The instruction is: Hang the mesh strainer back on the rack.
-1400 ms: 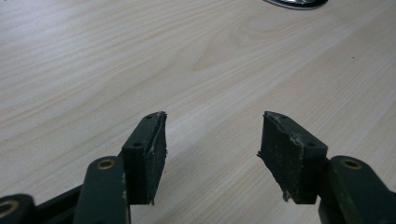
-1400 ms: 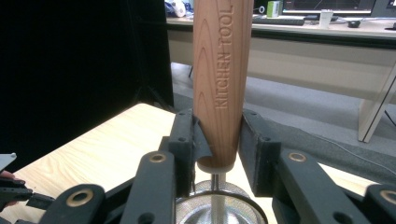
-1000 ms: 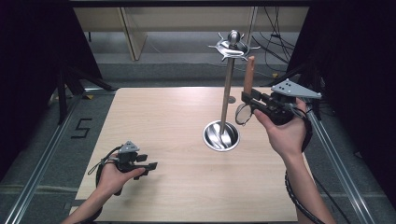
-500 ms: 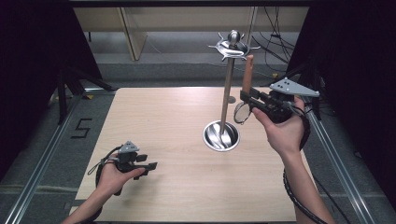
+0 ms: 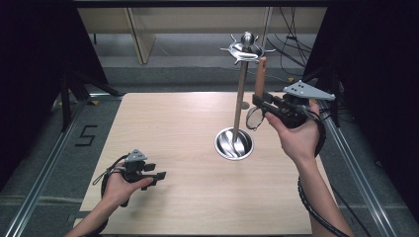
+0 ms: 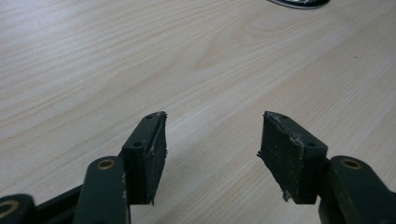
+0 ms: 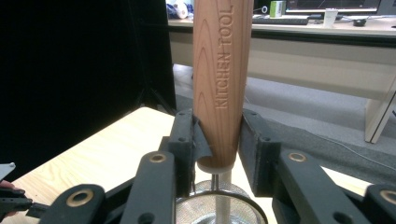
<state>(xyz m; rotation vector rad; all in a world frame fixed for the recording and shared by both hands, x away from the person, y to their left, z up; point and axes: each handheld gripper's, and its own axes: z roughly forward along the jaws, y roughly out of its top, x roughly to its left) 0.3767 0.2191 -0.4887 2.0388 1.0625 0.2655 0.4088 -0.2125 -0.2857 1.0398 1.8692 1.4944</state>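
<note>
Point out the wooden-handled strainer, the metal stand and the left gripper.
wooden-handled strainer [image 7: 219, 84], right gripper view, on the handle's engraved wood.
metal stand [image 5: 239, 106], high view, midway up its upright rod.
left gripper [image 6: 212, 147], left gripper view, the gap midway between its two fingertips.

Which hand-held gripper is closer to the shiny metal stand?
The right hand-held gripper, clamping a wooden-handled strainer right beside the metal stand. The left hand-held gripper sits open, far across the table.

right tool [image 5: 261, 100] | strainer [image 5: 259, 81] lifted slightly, closer to rack [image 5: 245, 49]
</note>
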